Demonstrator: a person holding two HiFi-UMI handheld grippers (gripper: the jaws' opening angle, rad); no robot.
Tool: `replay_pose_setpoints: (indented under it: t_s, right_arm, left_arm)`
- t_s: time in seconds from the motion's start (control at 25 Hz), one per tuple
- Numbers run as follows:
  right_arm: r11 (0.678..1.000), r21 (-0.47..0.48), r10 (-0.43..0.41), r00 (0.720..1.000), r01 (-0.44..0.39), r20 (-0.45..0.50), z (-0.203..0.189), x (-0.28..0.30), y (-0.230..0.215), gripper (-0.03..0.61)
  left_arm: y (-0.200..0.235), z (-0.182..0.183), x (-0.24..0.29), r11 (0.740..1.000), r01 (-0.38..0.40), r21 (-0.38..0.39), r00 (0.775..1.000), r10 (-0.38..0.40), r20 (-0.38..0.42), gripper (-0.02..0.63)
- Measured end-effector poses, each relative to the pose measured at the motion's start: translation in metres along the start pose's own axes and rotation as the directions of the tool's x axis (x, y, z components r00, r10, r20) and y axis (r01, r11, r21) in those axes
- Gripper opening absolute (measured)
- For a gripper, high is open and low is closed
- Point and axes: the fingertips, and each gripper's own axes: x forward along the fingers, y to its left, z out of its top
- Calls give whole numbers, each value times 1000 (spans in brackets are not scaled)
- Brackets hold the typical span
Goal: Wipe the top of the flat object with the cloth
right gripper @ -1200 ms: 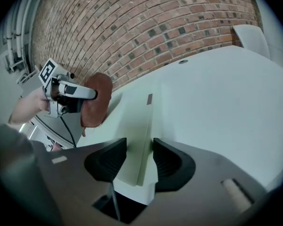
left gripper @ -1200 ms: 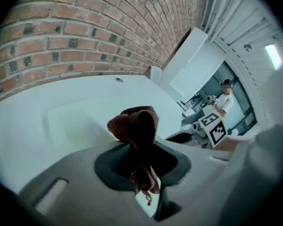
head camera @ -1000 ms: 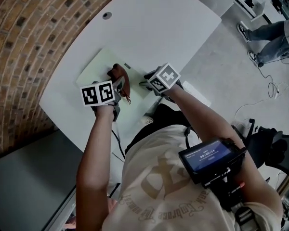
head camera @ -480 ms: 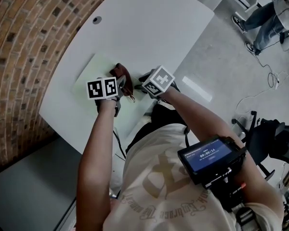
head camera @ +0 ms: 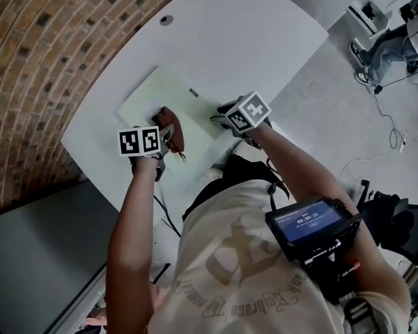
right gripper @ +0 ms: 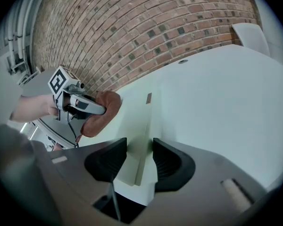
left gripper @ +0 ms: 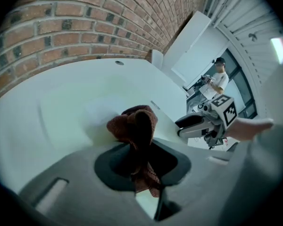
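Note:
A pale green flat board lies on the white table. On its near part sits a crumpled brown cloth, and my left gripper is shut on it. The left gripper view shows the cloth bunched between the jaws, pressed on the board. My right gripper sits at the board's right edge. In the right gripper view that gripper has its jaws slightly apart, astride the board's edge, one over the board and one over the table. The cloth shows there to the left.
A brick wall runs along the table's far left side. A round cable hole lies beyond the board. The table's near edge is just behind both grippers. Another person stands far off across the room.
My left gripper has dragged the cloth across the board towards its near left part, away from the right gripper. The right gripper has stayed at the board's edge.

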Motion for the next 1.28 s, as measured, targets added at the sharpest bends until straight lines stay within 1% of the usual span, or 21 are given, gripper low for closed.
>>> replay_pose_setpoints:
  t_s: [0.4, 0.56, 0.68, 0.8, 0.88, 0.96, 1.08, 1.28]
  right_arm:
    - [1000, 1, -14, 1000, 14, -20, 3, 2, -1, 184]
    - [999, 38, -4, 1000, 4, -14, 0, 0, 0, 184]
    - [996, 84, 6, 1000, -6, -5, 1, -1, 4, 186]
    - [998, 65, -6, 999, 4, 36, 4, -7, -2, 186]
    - [998, 67, 12, 998, -17, 64, 3, -12, -1, 189]
    - [996, 78, 32, 997, -38, 71, -2, -16, -1, 190]
    - [995, 95, 35, 996, -43, 87, -7, -24, -5, 189]
    - [991, 128, 34, 992, -49, 123, -9, -41, -15, 174]
  left_arm:
    - [44, -57, -50, 990, -72, -124, 995, 79, 57, 74]
    - [51, -76, -62, 983, -106, -153, 992, 115, 48, 74]
    - [48, -76, -71, 981, -110, -157, 991, 121, 60, 74]
    - [31, -61, -74, 989, -81, -126, 992, 93, 90, 74]
    - [17, -48, -69, 994, -56, -90, 993, 65, 97, 74]
    - [2, -33, -58, 998, -25, -52, 995, 30, 93, 74]
    - [-28, -11, -36, 999, 34, 7, 996, -34, 78, 74]
    - [-82, 11, 7, 990, 115, 87, 993, -117, 22, 74]
